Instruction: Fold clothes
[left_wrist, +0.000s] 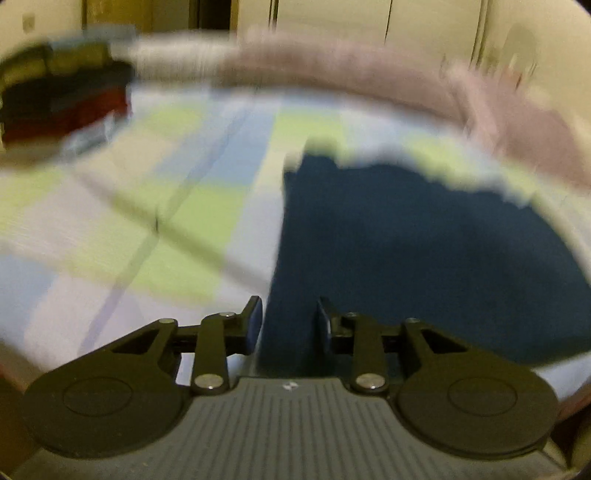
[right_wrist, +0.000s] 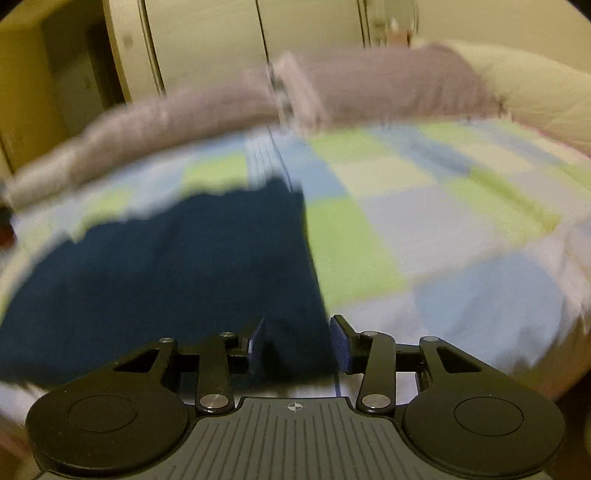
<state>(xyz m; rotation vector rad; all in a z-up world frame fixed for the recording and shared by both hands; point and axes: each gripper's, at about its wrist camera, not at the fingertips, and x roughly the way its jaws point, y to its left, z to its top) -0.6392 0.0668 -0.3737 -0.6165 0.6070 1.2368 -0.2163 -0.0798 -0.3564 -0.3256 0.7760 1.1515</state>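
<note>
Both grippers, left (left_wrist: 289, 325) and right (right_wrist: 297, 345), had fingers spread around near corners of a navy garment (left_wrist: 424, 258) (blurred) on the checkered bed (left_wrist: 177, 206); closing seemed next.

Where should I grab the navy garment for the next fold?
Take the navy garment by its two near corners, coming in low from the near edge of the bed: left gripper at one, right gripper at the other. It lies flat, that hem straight and nearest.

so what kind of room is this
Most likely a bedroom: a bed with a checked sheet, a rolled pinkish blanket along its far side, and wardrobe-like doors behind. A navy garment lies on it.
</note>
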